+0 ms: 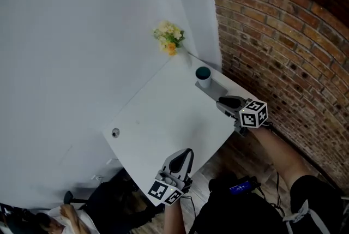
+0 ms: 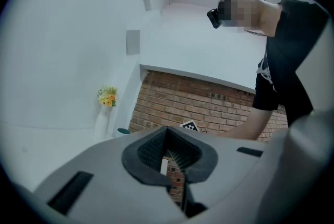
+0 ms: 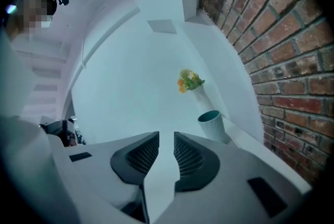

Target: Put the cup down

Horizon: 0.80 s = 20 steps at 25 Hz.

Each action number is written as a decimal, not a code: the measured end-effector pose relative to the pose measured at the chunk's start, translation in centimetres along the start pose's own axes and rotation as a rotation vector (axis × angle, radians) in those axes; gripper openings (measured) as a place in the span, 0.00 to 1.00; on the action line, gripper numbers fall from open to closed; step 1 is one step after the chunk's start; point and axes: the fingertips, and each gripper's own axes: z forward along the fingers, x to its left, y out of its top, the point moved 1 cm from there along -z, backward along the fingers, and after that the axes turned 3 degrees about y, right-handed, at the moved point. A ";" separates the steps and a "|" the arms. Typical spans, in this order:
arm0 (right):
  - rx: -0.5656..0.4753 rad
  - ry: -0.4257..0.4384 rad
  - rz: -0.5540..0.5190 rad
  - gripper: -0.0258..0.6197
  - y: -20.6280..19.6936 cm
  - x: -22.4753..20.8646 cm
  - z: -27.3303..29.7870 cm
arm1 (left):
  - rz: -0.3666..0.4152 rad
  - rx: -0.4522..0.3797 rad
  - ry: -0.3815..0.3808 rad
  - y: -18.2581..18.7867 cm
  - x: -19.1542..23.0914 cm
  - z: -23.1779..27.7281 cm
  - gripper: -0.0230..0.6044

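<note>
Head view: the cup stands upright on the white desk near its far corner, close to the flowers. The right gripper is just beside it.

Left gripper view: the left gripper is closed and empty.

Right gripper view: the jaws stand a narrow slit apart and hold nothing. The cup is ahead, clear of them.
</note>
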 end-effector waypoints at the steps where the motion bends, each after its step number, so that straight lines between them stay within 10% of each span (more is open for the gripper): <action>1: -0.008 0.021 -0.008 0.17 0.4 1.2 -0.5 | 0.006 -0.008 -0.010 0.2 -0.1 -0.1 0.05; 12: -0.140 0.150 -0.019 0.06 3.2 13.2 -10.0 | 0.038 -0.003 -0.074 0.5 -2.4 -2.6 0.05; 20: -0.288 0.093 0.042 0.06 3.2 16.8 -16.8 | 0.008 -0.007 -0.136 -0.1 -5.6 -2.9 0.05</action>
